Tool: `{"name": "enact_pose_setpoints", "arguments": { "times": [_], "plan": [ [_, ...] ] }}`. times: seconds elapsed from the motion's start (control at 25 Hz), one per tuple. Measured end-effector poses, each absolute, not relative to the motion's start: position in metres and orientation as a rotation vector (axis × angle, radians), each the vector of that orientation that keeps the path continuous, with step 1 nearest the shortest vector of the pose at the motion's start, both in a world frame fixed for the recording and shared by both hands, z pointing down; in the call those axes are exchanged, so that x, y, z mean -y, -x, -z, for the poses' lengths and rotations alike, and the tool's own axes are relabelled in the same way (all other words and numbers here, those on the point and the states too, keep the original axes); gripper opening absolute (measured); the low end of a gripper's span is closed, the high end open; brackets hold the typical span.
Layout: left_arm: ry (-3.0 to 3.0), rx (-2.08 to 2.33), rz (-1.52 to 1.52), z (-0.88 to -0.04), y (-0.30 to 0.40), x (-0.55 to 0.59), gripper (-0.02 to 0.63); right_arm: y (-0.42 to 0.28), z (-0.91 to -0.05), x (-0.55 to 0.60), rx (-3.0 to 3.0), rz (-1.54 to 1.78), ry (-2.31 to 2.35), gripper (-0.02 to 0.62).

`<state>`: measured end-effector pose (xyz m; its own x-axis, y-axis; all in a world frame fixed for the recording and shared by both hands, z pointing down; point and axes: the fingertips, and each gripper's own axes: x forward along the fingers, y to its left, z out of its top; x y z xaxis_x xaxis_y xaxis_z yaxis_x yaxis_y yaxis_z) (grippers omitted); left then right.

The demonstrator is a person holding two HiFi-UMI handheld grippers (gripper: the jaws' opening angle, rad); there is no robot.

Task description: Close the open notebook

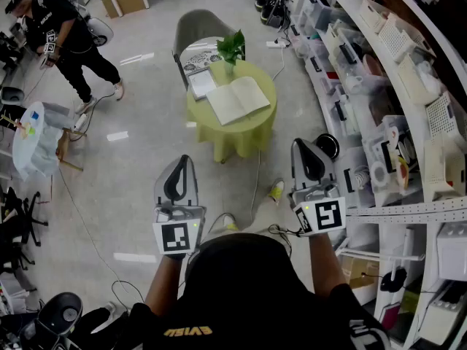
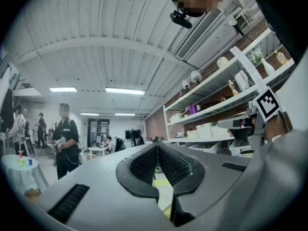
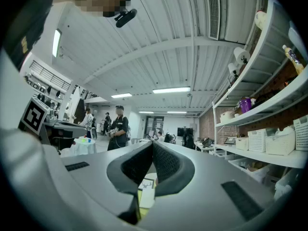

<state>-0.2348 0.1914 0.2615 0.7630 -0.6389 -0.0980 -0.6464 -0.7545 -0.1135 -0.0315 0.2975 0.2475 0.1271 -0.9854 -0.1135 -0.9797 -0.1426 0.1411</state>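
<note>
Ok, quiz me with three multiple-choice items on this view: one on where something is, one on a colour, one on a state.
1. The open notebook lies: A on the floor; B on the round table; C on a shelf.
2. The tablecloth is: A yellow-green; B red; C black.
3. The right gripper has its jaws: A wide open; B clamped on the notebook; C shut, empty.
Answers: B, it lies flat on the tabletop beside the plant; A, the draped cloth reads yellow-green; C, the tips meet with nothing between them.
</note>
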Motion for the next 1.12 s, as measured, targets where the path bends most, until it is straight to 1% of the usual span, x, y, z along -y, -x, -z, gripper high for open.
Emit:
{"name": "enact_pose_setpoints", "arguments": {
  "times": [0.32, 0.6, 1.0, 1.12],
  "plan": [
    [2.836, -1.024, -0.072, -0.263, 0.225, -0.195, 0.018, 0.016, -0.251, -0.305, 2.010, 0.270, -2.334, -0.002],
    [2.811, -1.064, -0.042, -0.267, 0.232, -0.186, 0.018, 0.007, -0.255, -0.300, 2.030, 0.251, -2.322, -0.002],
    [2.812, -1.039, 0.015, -0.274, 0.242, -0.177, 0.018, 0.005, -0.254, -0.297, 1.983, 0.254, -2.334, 0.008],
    [2.817, -1.025, 0.023, -0.277, 0.241, -0.177, 0.018, 0.006, -0.256, -0.299, 1.976, 0.246, -2.340, 0.020]
  ]
}}
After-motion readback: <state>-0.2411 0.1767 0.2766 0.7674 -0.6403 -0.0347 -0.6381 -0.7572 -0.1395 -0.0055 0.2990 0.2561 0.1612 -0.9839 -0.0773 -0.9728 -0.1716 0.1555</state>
